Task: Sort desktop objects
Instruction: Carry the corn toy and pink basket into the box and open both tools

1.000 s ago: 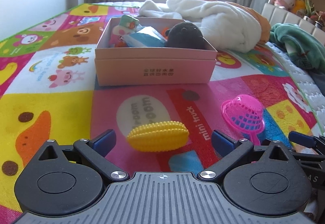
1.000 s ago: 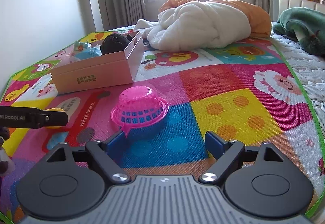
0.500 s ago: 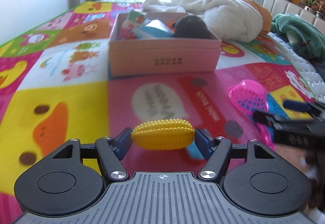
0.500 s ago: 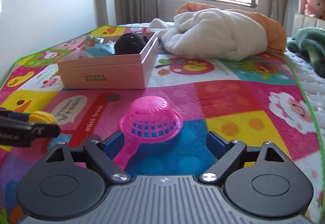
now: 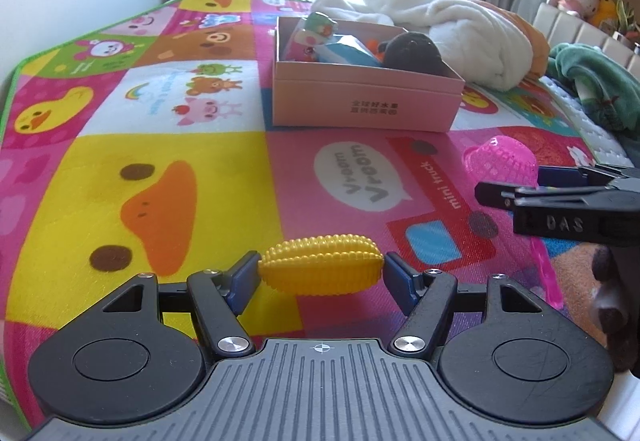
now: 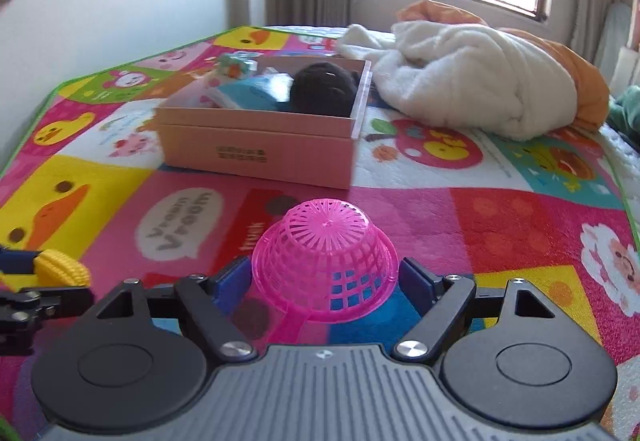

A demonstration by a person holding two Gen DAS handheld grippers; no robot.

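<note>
Since a second ago both grippers have closed in on their targets: the left gripper point(image 5: 322, 273), then wide around the loose cob, now pinches the yellow ridged plastic toy corn cob point(image 5: 320, 267) end to end, and it looks lifted clear of the colourful cartoon play mat point(image 5: 168, 169). At 3 o'clock from it in the left wrist view, the right gripper point(image 6: 325, 277) has narrowed onto the pink plastic mesh toy strainer point(image 6: 326, 261), its blue pads point(image 6: 414, 281) touching or all but touching the inverted bowl's rim on both sides, the handle trailing back under the tool; I cannot tell whether it has left the mat. Ahead at 12 o'clock sits the open pink cardboard box point(image 5: 360, 105), already holding a black plush toy point(image 5: 412, 51), a blue packet point(image 5: 348, 53) and small figures. Beyond lies a white fleece blanket point(image 6: 472, 81). Risks as I judge them: the cob's rounded ends could squirt out of the pads during the carry, and the thin strainer rim could flex and pop free, or its handle snag on the box wall.
</note>
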